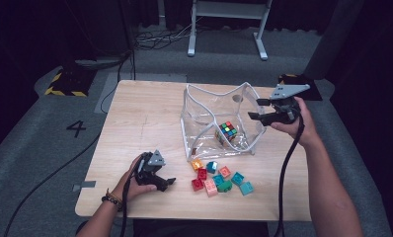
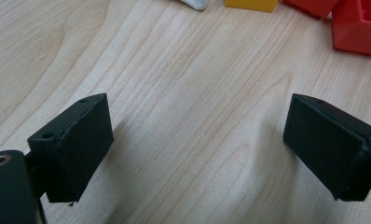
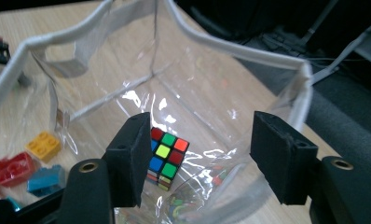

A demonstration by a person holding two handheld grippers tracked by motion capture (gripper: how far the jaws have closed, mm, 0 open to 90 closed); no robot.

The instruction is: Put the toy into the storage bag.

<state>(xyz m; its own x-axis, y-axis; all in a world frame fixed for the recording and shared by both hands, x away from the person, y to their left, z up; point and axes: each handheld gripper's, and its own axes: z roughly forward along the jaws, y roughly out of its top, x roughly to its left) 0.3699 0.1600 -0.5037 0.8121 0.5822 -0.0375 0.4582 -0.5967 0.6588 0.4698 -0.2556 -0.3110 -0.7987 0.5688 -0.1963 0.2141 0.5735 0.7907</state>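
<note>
Right of frame centre, the right tool [image 1: 259, 108], jaws spread and empty, hovers at the clear bag's [image 1: 197, 123] rim; the puzzle cube [image 1: 228, 131] sits inside, seemingly below-left. The left tool [image 1: 169, 183] rests spread on the bench [image 1: 135, 118].

A white "4", seemingly, is marked on the grey floor [image 1: 76, 128].

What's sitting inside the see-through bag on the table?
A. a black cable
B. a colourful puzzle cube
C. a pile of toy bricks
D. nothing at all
B: the puzzle cube lies on the bottom of the clear bag, while the toy bricks lie outside it on the table.
</note>
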